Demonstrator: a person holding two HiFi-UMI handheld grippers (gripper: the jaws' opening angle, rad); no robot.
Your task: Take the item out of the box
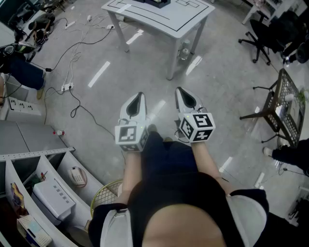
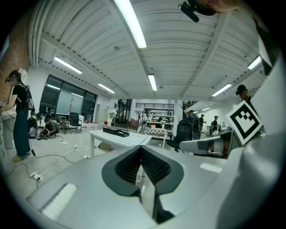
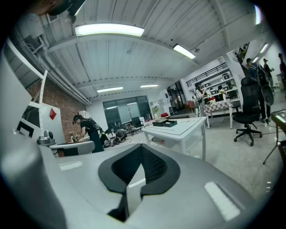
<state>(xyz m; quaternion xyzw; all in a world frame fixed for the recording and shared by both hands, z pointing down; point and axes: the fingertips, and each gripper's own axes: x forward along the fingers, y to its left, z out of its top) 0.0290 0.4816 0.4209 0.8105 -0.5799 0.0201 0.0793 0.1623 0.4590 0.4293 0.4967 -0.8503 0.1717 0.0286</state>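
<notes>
A dark flat box (image 1: 157, 2) lies on a white table (image 1: 161, 19) far ahead of me, cut off by the top edge of the head view. It also shows small in the left gripper view as the box (image 2: 116, 131) and in the right gripper view as the box (image 3: 164, 123). My left gripper (image 1: 140, 95) and right gripper (image 1: 179, 90) are held side by side at waist height over the floor, well short of the table. Both are shut with nothing between the pads, as the left gripper (image 2: 141, 148) and right gripper (image 3: 142, 148) show close up.
Cables and a power strip (image 1: 66, 87) trail over the floor at left. A grey shelf unit (image 1: 43, 193) stands at lower left, a black office chair (image 1: 263, 36) at upper right, and a black mesh stand (image 1: 285, 103) at right. A bottle (image 1: 185, 49) stands by the table leg. People work in the background.
</notes>
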